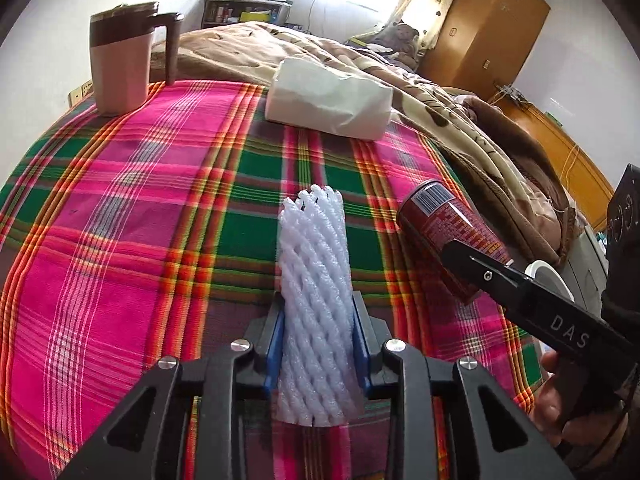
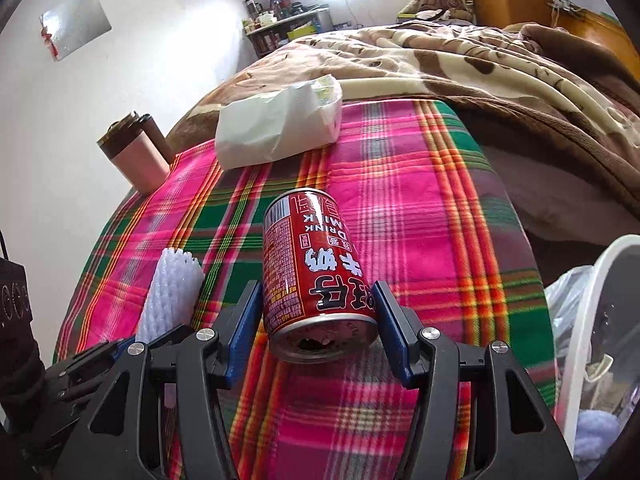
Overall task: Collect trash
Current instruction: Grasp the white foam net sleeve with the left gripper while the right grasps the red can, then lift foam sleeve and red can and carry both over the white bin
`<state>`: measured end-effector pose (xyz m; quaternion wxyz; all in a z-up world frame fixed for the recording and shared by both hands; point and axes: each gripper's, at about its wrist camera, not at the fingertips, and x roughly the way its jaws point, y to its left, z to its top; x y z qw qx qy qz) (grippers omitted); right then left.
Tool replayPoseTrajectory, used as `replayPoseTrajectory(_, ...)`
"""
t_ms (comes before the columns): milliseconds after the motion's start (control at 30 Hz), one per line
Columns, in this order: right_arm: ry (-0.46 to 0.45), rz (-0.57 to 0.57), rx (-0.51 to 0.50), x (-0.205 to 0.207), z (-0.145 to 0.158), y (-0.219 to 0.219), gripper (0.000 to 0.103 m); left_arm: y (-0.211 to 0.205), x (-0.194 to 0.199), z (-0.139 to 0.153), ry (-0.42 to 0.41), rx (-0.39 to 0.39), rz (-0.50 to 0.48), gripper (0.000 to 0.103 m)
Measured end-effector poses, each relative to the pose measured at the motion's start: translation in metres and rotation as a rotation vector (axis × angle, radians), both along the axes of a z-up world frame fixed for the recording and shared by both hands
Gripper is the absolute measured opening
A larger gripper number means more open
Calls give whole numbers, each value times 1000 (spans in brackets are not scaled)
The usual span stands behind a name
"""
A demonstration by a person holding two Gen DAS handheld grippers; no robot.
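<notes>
My left gripper (image 1: 318, 344) pinches the white foam sleeve (image 1: 316, 280); my right gripper (image 2: 318, 332) clamps the red can (image 2: 316, 276), both above the plaid cloth (image 1: 120, 220). The can's open mouth may drip before reaching the bin (image 2: 592, 320) beside the cloth.

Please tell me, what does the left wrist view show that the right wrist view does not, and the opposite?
Only the left wrist view shows the left tongs pinching the white foam net from behind.

Only the right wrist view shows the opened top of the red can gripped in the right tongs, and a white bin with a plastic bag at the right edge.

Both show the net, the can, the pink mug, the white paper packet and the plaid cloth.
</notes>
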<state>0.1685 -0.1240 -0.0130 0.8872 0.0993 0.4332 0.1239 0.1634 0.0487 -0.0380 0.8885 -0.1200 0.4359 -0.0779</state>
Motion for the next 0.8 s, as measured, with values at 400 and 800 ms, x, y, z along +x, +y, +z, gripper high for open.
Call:
replayPoseTrajectory(400, -77, -53, 45, -35, 13, -28, 56, -23, -21, 19, -57, -30, -50, 29)
replayPoseTrajectory(800, -159, -126, 68, -74, 27, -65, 54, -66, -46, 49, -132, -25, -162, 29)
